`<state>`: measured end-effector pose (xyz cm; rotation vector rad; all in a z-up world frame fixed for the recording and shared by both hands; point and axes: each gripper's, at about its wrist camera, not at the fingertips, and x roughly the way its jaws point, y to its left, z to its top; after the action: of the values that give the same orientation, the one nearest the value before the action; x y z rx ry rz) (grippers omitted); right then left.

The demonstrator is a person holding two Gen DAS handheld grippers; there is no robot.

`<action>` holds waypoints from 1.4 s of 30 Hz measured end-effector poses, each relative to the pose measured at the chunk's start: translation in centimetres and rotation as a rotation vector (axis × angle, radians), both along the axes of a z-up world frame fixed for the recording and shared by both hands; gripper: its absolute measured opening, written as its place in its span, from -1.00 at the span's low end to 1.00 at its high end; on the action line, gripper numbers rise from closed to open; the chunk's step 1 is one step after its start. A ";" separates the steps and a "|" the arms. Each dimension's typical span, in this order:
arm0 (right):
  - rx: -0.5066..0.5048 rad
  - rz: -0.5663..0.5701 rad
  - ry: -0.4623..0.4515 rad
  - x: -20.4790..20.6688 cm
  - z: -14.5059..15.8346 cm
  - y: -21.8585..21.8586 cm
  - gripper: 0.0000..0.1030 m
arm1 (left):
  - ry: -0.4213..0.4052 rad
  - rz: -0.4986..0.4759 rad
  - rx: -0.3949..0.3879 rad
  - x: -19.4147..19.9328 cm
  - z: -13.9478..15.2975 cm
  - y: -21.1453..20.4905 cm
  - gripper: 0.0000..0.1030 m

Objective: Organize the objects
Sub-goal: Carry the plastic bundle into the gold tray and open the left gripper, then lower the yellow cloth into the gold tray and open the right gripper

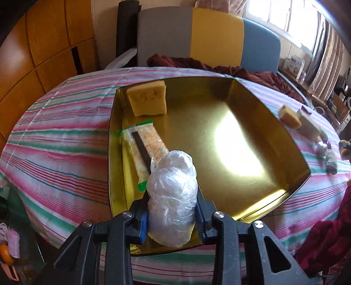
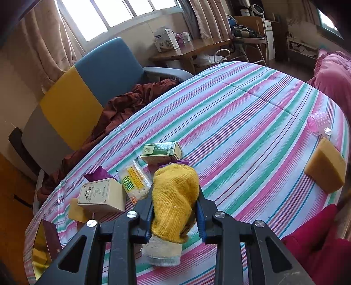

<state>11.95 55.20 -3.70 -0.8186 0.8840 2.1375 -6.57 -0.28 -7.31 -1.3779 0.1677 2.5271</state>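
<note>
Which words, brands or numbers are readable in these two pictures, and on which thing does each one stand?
"WETDAY": yellow label, seen upside down, on the clear snack packet.
Large green characters on the same label: not Latin letters, not transcribed.
Beige box: dark characters, too blurred to read.
Green box: print too small.
White carton by the window: blurred.
Left wrist view: no readable text.

You see daylight pouring from windows (image 2: pixel 114 15), overexposed to white. A bright glare patch burns on the gold tray (image 1: pixel 239 151) floor. Both fisheye views bend the striped tablecloth (image 2: pixel 241 114) and darken at the corners. Far edges look soft.
</note>
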 end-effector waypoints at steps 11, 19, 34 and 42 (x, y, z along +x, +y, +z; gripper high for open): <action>0.058 0.036 0.070 0.3 1.5 -0.9 -0.39 | 0.032 0.054 0.055 0.9 0.0 -1.5 0.01; 0.156 0.205 0.119 -1.3 4.0 -5.3 -0.39 | 0.157 0.122 0.081 2.2 2.5 -2.8 0.01; 0.130 1.143 0.019 -14.2 2.5 -36.8 -0.37 | 0.179 0.271 0.139 2.4 3.3 -6.8 0.01; 0.064 1.268 -0.156 -18.3 -4.0 -44.9 -0.29 | 0.178 0.304 0.156 2.3 3.0 -8.1 0.01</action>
<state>-6.35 10.29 -7.66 -1.7901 0.1324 3.0102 -4.26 -8.37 -4.28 -1.1958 -0.2193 2.8382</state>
